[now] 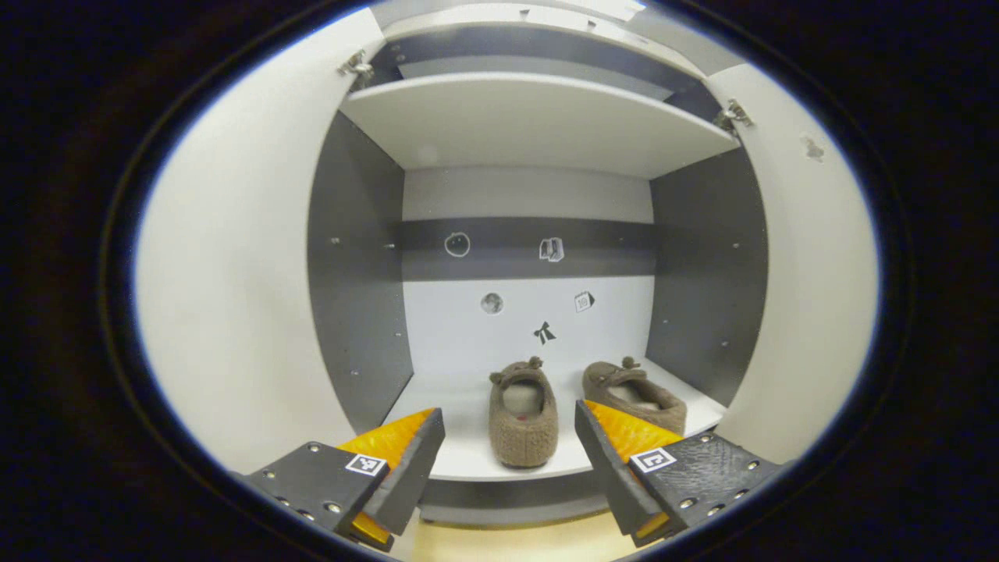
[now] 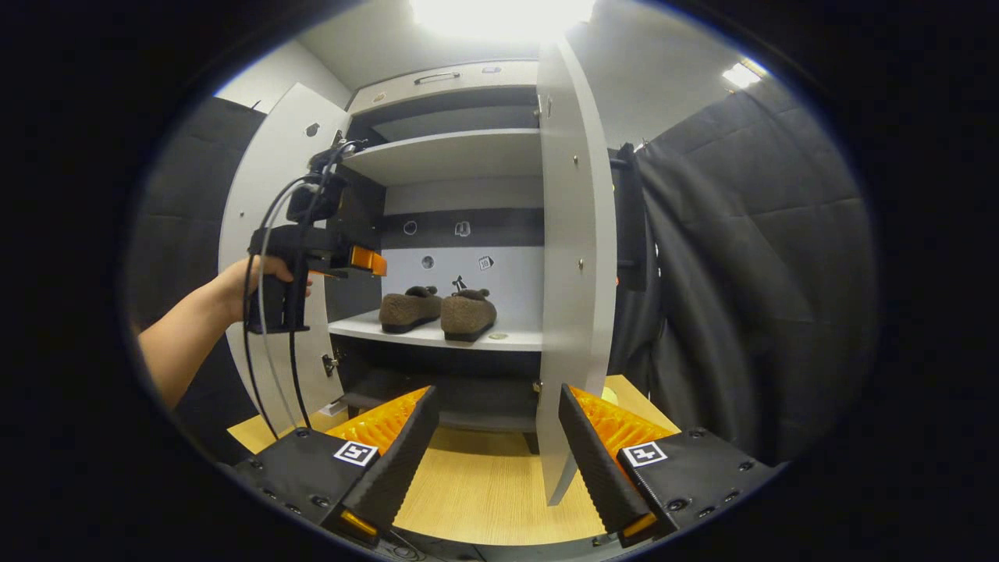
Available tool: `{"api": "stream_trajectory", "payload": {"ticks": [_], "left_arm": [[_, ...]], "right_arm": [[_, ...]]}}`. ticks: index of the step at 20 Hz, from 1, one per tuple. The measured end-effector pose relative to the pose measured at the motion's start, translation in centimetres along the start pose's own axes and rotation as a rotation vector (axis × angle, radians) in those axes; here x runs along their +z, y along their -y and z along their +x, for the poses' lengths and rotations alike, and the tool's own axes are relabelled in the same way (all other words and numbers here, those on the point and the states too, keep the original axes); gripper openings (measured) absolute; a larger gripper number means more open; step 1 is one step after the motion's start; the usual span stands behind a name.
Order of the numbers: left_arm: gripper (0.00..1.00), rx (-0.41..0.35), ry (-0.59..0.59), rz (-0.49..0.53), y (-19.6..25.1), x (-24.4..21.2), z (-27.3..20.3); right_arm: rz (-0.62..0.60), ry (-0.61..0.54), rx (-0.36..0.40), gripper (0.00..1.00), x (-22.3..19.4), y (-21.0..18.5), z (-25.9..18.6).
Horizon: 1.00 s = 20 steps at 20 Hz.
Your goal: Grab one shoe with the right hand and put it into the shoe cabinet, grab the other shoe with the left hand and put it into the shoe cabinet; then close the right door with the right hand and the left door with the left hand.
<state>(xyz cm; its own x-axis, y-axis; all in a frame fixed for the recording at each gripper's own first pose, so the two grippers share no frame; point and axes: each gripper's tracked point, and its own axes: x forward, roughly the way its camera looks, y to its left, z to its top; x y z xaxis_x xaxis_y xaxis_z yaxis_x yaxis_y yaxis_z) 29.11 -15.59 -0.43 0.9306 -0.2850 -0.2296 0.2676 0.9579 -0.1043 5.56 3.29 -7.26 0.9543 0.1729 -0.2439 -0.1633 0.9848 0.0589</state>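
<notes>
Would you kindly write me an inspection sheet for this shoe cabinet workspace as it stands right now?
Surface: white shelf carries both shoes; wooden floor below.
Job's things: left shoe and right shoe side by side, apart; left door and right door both open.
Clutter: nothing seen.
Grippers: left gripper open and empty, facing the shelf; right gripper open and empty near the right door's edge.
Cables: black cables hang from the left gripper.
Surroundings: black cloth wall; stickers on the cabinet's back panel.
</notes>
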Motion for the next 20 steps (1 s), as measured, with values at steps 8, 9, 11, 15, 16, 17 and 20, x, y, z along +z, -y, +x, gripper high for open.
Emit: {"api": "stream_trajectory", "payload": {"ticks": [8, 9, 11, 15, 16, 17, 20], "left_arm": [[1.0, 0.017, 0.057, 0.011, -0.8, -0.9, -11.9], [1.0, 0.018, 0.057, 0.009, -1.1, -1.1, -13.2], [1.0, 0.026, 0.056, 0.007, -1.4, -1.4, -15.5], [1.0, 0.044, 0.042, -0.007, -3.1, -2.8, -19.2], [0.97, 0.05, 0.037, -0.008, -3.5, -3.0, -19.8], [1.0, 0.057, 0.037, -0.004, -4.1, -3.2, -20.4], [1.0, 0.065, 0.043, 0.024, -5.3, -3.6, -21.9]], "right_arm": [[0.003, 0.061, 0.02, 0.98, 2.7, -0.9, -1.2], [0.011, 0.066, 0.024, 0.98, 3.1, -1.2, -1.2], [0.025, 0.079, 0.035, 0.97, 4.0, -1.4, -1.1], [0.027, 0.099, 0.047, 0.98, 6.2, -1.4, -0.9], [0.026, 0.094, 0.049, 0.98, 6.4, -1.2, -0.9], [0.027, 0.089, 0.051, 0.97, 6.7, -1.0, -1.0], [0.04, 0.08, 0.043, 0.97, 8.0, 0.5, -1.1]]}}
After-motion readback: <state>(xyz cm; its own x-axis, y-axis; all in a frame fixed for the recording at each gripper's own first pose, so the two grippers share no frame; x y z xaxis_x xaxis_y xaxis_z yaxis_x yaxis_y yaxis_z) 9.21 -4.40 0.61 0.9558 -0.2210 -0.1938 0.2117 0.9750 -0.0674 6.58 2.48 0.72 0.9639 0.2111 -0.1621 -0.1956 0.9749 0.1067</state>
